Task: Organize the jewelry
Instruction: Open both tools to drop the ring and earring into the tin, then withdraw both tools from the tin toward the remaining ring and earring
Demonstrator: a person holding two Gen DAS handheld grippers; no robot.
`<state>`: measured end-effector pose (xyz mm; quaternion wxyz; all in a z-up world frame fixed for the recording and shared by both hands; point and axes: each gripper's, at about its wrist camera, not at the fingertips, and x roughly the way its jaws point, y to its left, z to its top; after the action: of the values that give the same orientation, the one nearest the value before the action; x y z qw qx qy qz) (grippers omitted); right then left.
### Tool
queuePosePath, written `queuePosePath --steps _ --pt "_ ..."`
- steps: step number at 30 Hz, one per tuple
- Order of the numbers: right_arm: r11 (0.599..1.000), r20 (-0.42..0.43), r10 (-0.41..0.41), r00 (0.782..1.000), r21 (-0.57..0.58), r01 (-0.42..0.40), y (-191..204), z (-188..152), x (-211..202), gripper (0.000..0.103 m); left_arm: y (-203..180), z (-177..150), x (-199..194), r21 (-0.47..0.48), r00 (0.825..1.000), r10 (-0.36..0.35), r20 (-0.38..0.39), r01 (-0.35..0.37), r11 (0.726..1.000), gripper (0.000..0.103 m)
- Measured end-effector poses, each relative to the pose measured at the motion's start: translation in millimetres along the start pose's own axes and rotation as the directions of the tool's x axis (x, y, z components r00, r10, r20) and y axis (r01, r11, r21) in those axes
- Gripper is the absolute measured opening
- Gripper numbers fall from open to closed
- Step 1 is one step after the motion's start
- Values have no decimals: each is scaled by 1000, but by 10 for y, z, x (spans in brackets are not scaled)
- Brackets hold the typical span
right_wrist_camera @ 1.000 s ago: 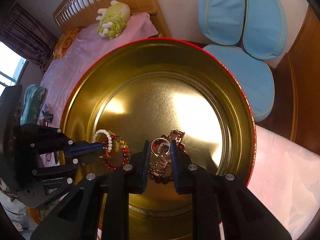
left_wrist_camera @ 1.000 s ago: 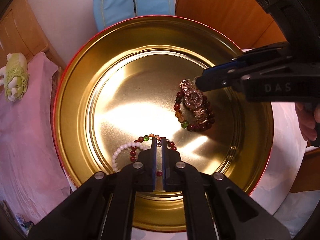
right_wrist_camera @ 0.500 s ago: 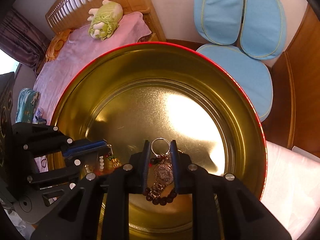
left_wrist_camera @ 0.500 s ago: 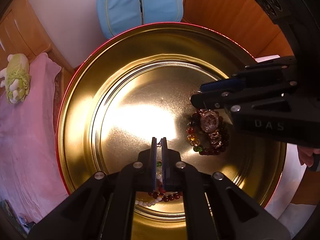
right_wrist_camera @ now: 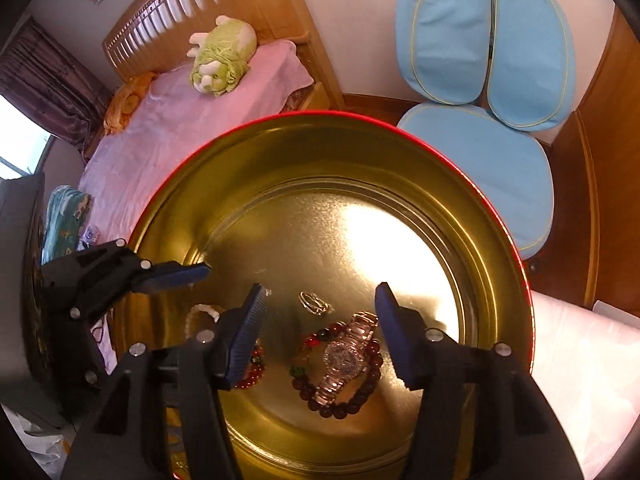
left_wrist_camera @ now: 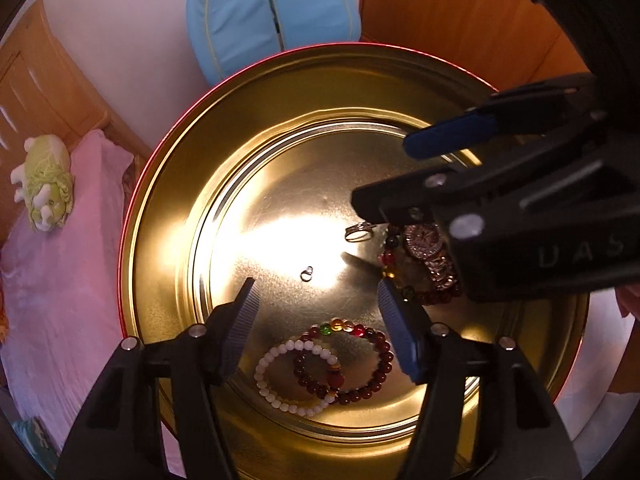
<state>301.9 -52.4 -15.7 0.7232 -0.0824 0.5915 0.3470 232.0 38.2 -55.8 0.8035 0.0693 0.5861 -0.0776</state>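
Inside the gold tin [left_wrist_camera: 168, 240] both tools — left [left_wrist_camera: 316, 296], right [right_wrist_camera: 320, 300] — have just spread open, empty; bracelets [left_wrist_camera: 324, 364] and watch [right_wrist_camera: 344, 360] lie on its floor. Withdrawing carelessly could snag beads — or scatter the ring [right_wrist_camera: 314, 303].

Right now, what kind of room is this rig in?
Most likely a bedroom: a wooden slatted headboard behind a pink bedsheet, a green cabbage-shaped plush toy lying on it, and light blue cushions against the wall.
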Motion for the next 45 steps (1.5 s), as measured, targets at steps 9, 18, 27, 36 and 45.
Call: queuePosePath --steps 9,18,27,36,45 --pt "1000 0 1 1000 14 -1 32 -25 -40 69 15 -6 -52 -23 1000 13 1 -13 1000 61" --pt "1000 102 9 995 -3 -9 96 -211 -410 91 -42 -217 -440 -59 994 -3 106 10 998 76" --pt "991 225 113 968 41 -126 142 -612 -794 91 -131 -702 -853 -117 970 -55 237 84 990 78" --pt "994 329 93 940 24 -106 208 -1083 -1075 91 -188 -1183 -959 -143 962 -30 272 71 987 78" --pt "997 329 54 943 36 -69 179 -1520 -1133 91 -310 -1574 -849 -170 974 -57 219 95 981 78"
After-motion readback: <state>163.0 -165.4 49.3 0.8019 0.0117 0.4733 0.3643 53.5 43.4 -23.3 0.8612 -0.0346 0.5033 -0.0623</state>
